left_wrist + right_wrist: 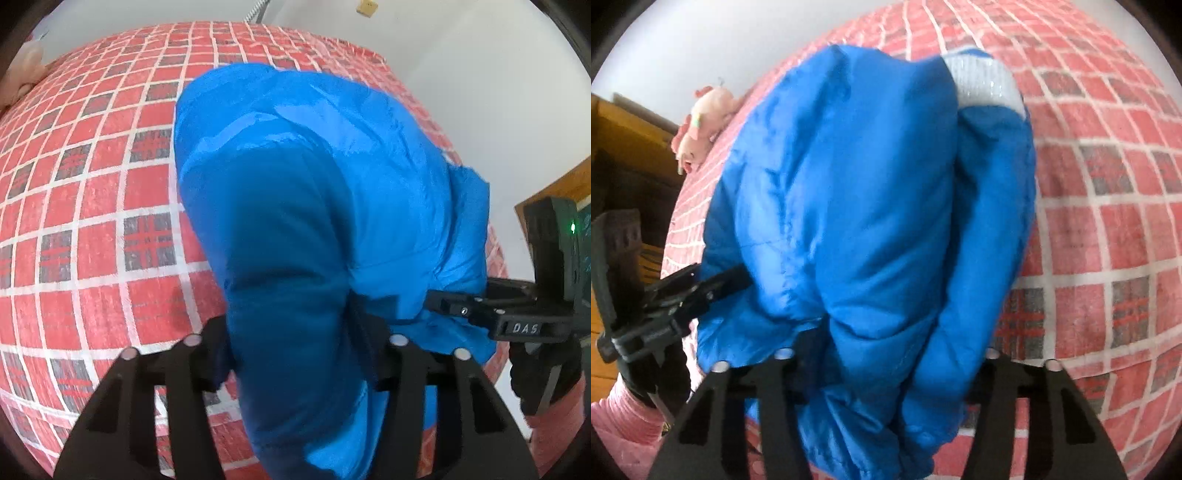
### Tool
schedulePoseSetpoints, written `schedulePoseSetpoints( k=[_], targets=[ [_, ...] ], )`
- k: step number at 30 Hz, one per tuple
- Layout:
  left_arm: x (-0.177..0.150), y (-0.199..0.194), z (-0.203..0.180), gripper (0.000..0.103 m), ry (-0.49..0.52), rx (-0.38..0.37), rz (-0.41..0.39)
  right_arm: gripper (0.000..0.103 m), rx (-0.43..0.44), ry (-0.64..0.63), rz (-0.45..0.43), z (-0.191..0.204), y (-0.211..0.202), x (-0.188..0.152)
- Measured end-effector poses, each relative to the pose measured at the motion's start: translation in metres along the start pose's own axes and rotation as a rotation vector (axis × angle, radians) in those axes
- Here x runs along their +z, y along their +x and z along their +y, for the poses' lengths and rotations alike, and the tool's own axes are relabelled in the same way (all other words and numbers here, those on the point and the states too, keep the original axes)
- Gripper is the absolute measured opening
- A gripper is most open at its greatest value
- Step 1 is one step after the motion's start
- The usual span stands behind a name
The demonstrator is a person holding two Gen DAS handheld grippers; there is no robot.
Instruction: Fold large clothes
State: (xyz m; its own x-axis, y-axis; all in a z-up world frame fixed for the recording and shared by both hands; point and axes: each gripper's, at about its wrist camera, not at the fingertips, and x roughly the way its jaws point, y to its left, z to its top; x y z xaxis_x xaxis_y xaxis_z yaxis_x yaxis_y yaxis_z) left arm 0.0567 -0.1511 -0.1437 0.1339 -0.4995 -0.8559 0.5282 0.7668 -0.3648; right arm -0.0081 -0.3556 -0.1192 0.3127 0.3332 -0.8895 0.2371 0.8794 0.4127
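A: Left gripper (295, 354) clamped on a thick fold of the blue puffer jacket (314, 192). Fabric bunched between both fingers (207, 354), filling the gap, bulging up and over.
B: Same on the right. Right gripper (886, 373) pinching a padded wad of that jacket (857, 206), cloth packed tight between the pads and spilling below them.
A: Confirmed from the left wrist view too: right gripper (458, 308) visible at right edge, tips buried in the jacket's side. Gloved hand (543, 373) under it, pink sleeve (557, 435) below that.
B: Mirror here: left gripper (713, 291) at left edge, tips into the jacket's other side. Dark glove and pink sleeve (617, 424) under it.
A: Jacket location: lying on the red checked bedspread (92, 206), bulk heaped up in the middle, near end gathered in both grippers.
B: Pale grey ribbed cuff (986, 86) showing at the far end, top right of the heap. Resting on the bedspread (1108, 221).
A: Can't tell whether gripped part is hem or sleeve. Too bunched.
B: Same. Pink plush toy (701, 122) at the far left edge of the bed, well apart from the jacket.
A: White wall (461, 92) behind the bed. Wooden frame with a green board (554, 192) at right.
B: Both grippers angled steeply down at the bed.
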Motion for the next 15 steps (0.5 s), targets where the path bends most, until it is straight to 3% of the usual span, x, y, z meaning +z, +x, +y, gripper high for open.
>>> schedulePoseSetpoints(
  k=[5,8,15],
  targets=[
    [-0.004,-0.025,-0.006,0.038,0.021,0.002,-0.074,0.041,-0.063,-0.109,-0.069,0.028,-0.014,-0.002],
    [0.001,-0.04,-0.005,0.036,0.032,0.012,-0.13,0.04,-0.059,-0.139,-0.1,0.041,-0.021,0.005],
    [0.019,-0.075,0.025,0.035,-0.006,0.082,-0.261,0.04,-0.043,-0.29,-0.177,0.091,-0.014,0.048]
  ],
)
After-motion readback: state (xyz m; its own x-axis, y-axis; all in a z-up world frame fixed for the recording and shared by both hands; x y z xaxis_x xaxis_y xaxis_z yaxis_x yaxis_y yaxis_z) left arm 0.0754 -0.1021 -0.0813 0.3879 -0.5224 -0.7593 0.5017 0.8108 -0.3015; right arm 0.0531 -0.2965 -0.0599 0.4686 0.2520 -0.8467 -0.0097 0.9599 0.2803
